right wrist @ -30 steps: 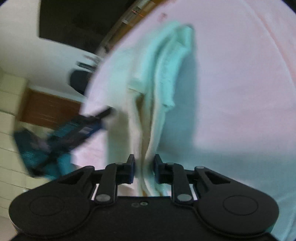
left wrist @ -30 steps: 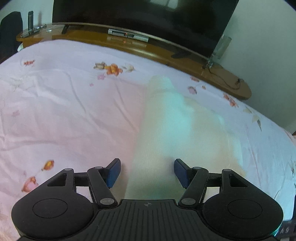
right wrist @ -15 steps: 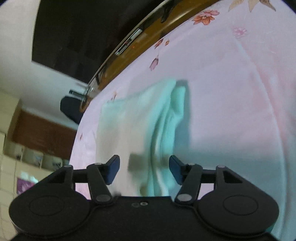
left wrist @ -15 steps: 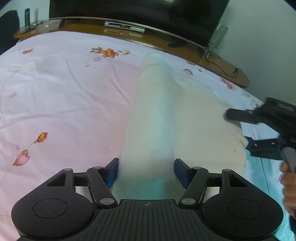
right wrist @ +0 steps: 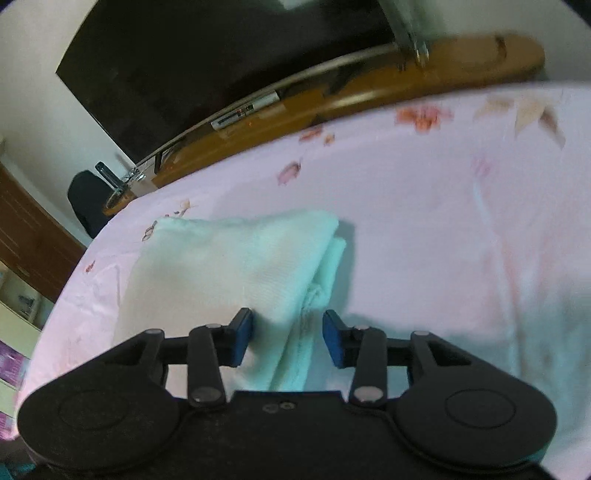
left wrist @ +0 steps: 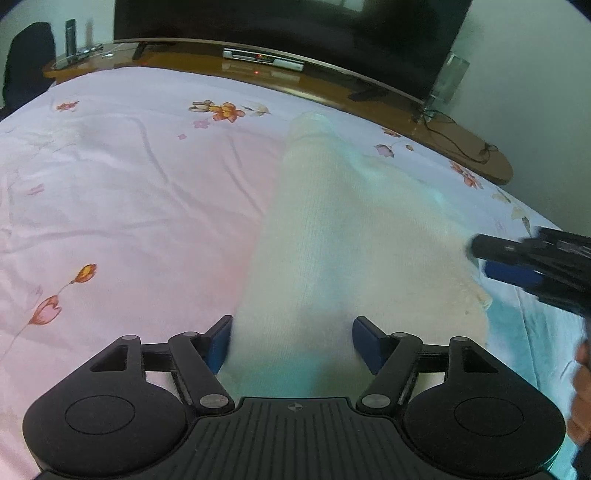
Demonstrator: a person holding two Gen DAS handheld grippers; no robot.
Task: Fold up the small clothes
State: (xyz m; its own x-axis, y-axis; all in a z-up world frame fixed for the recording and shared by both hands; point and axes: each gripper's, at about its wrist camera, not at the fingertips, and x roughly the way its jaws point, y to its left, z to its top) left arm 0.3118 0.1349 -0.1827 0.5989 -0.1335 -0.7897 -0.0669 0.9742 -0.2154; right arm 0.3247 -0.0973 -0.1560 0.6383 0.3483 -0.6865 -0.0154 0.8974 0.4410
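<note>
Ideally the closing right claw nips the garment's loose hem squarely, pads not yet pressing, while the opening left claw straddles its folded end ungripped on the bed.

A pink floral bedsheet covers the bed, lightly creased. Beyond its far edge runs a curved wooden shelf carrying a set-top box with a red light, beneath a large dark television. A dark chair stands at far left.
</note>
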